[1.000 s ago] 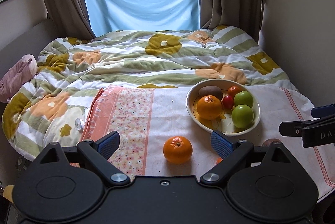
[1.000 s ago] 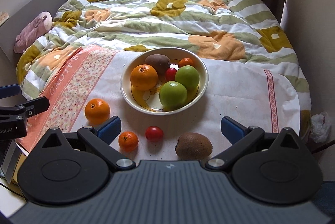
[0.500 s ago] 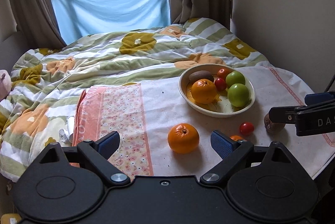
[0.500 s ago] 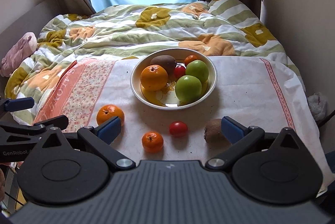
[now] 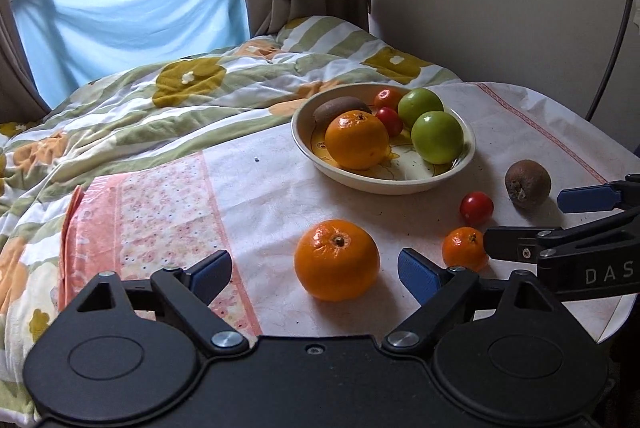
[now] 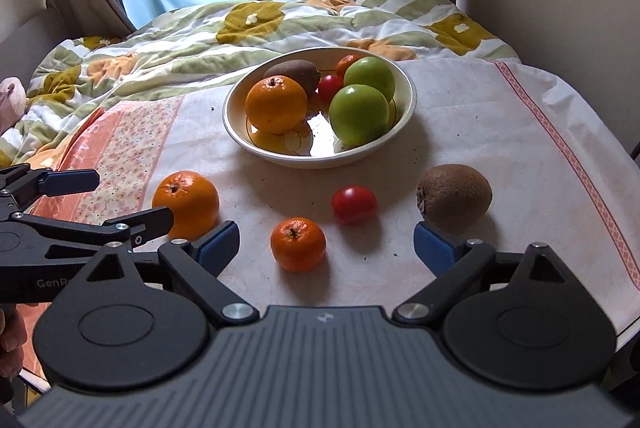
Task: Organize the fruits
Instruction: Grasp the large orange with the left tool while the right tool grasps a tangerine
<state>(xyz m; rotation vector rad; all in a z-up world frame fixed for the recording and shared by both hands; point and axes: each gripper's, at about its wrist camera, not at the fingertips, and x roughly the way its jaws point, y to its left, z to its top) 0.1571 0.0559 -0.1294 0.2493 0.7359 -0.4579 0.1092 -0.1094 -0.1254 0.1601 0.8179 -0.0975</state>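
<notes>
Both grippers are held wide apart at the fingers and nothing is gripped by either: the left gripper (image 5: 314,268) is lined up on the large orange (image 5: 337,259), which is framed between its blue pads, while the right gripper (image 6: 326,242) is aimed at the small mandarin (image 6: 298,243), with the cherry tomato (image 6: 354,204) just beyond and the loose kiwi (image 6: 454,195) near its right pad. These four fruits are seen lying on the pale cloth (image 6: 500,132) in front of the bowl (image 6: 316,156), in which an orange, a kiwi, two green apples and small red fruits are already gathered. The step in hand is judged to be the approach to a first pick, with the gathering only partly done. For the next move, a gripper would need to be lowered until its pads flank one fruit at its widest, then closed gently, since round fruit is likely to roll on soft bedding if nudged off-centre.
</notes>
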